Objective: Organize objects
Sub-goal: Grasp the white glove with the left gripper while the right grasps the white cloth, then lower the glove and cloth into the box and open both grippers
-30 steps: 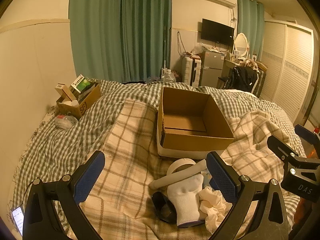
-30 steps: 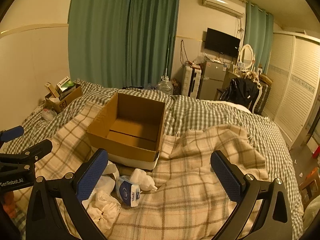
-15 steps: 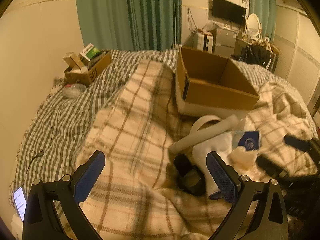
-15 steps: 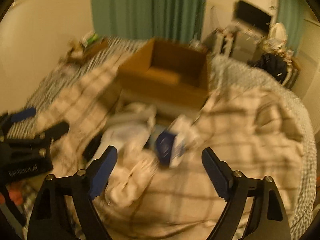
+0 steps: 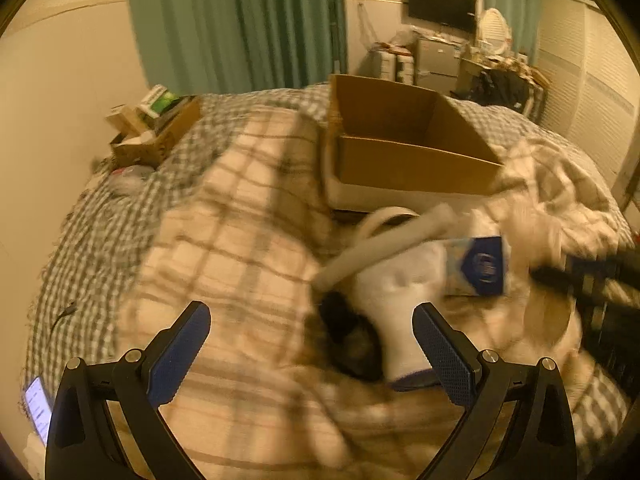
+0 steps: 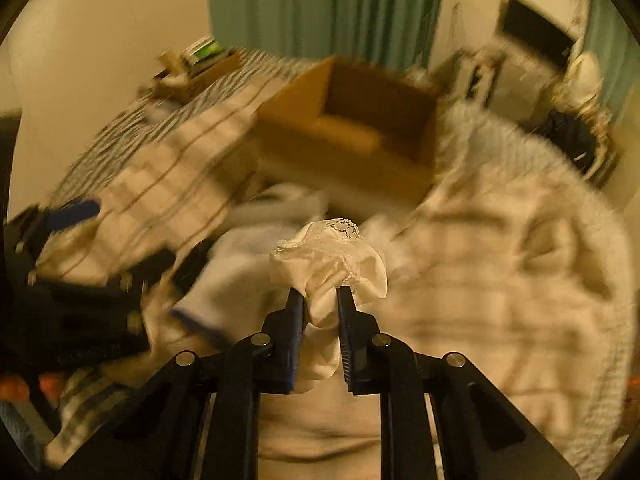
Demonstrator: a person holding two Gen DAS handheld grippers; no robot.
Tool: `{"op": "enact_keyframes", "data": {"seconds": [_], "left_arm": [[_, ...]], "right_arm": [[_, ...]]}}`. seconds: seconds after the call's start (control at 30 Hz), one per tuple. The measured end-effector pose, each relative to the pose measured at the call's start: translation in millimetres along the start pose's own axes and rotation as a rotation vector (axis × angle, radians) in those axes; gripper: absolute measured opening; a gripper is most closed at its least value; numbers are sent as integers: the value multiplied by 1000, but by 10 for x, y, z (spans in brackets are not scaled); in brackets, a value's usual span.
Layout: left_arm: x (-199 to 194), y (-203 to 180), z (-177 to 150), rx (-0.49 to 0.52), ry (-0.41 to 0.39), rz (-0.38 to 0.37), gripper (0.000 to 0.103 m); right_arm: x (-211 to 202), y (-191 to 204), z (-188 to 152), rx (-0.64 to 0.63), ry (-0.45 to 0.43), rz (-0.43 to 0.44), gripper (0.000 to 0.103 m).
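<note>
Two grippers here, and we've got them over a messy bed (image 5: 248, 216). Our right gripper (image 6: 321, 296) is clamped tight on a bunched white lacy cloth (image 6: 332, 260), which sticks up out of the jaws. Our left gripper (image 5: 310, 320) is spread wide with nothing in it, hanging above the plaid blanket (image 5: 224, 248). Just ahead of it sits the pile: a white sock (image 5: 396, 304), a dark thing (image 5: 348, 340) beside it we can't make out, a pale tube (image 5: 384, 244) and a blue packet (image 5: 478, 266). Behind the pile sits the open box (image 5: 404, 148), looking empty from here.
</note>
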State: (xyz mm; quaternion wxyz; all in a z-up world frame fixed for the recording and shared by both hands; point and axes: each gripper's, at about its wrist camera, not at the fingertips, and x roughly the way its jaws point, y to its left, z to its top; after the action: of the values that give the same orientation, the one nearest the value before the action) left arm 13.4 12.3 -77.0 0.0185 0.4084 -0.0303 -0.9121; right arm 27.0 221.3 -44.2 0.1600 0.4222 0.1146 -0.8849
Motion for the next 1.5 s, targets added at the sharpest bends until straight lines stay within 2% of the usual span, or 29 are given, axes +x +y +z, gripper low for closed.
{"op": "enact_keyframes", "data": {"seconds": [0.07, 0.17, 0.3, 0.4, 0.53, 0.57, 0.67, 0.77, 1.0, 1.13, 1.33, 1.5], "left_arm": [[30, -157, -5, 23, 1, -12, 95], [123, -364, -2, 29, 27, -37, 90], [240, -551, 105, 31, 17, -72, 87], [422, -627, 148, 44, 22, -35, 85], [689, -606, 110, 16, 106, -57, 62], [718, -613, 84, 28, 108, -43, 55], [680, -643, 49, 69, 100, -26, 42], [548, -625, 56, 80, 87, -42, 35], [87, -541, 129, 93, 23, -85, 31], [-177, -445, 304, 73, -20, -129, 31], [-476, -348, 815, 62, -106, -176, 31], [-565, -331, 1372, 75, -173, -177, 31]], "right_arm": [[-68, -152, 56, 43, -19, -16, 16], [-143, -339, 104, 100, -38, -26, 16], [-122, -417, 141, 113, -55, -44, 16], [-61, -481, 135, 132, -48, -22, 16], [42, -548, 74, 158, -25, -4, 16], [59, -549, 58, 160, -22, -2, 16], [79, -522, 41, 155, -19, 2, 16], [63, -483, 41, 145, -24, 6, 16], [-136, -449, 115, 141, -73, 12, 16], [-352, -456, 239, 141, -123, 18, 16], [-691, -499, 629, 121, -224, 17, 16], [-815, -566, 1139, 88, -293, 35, 16]]}}
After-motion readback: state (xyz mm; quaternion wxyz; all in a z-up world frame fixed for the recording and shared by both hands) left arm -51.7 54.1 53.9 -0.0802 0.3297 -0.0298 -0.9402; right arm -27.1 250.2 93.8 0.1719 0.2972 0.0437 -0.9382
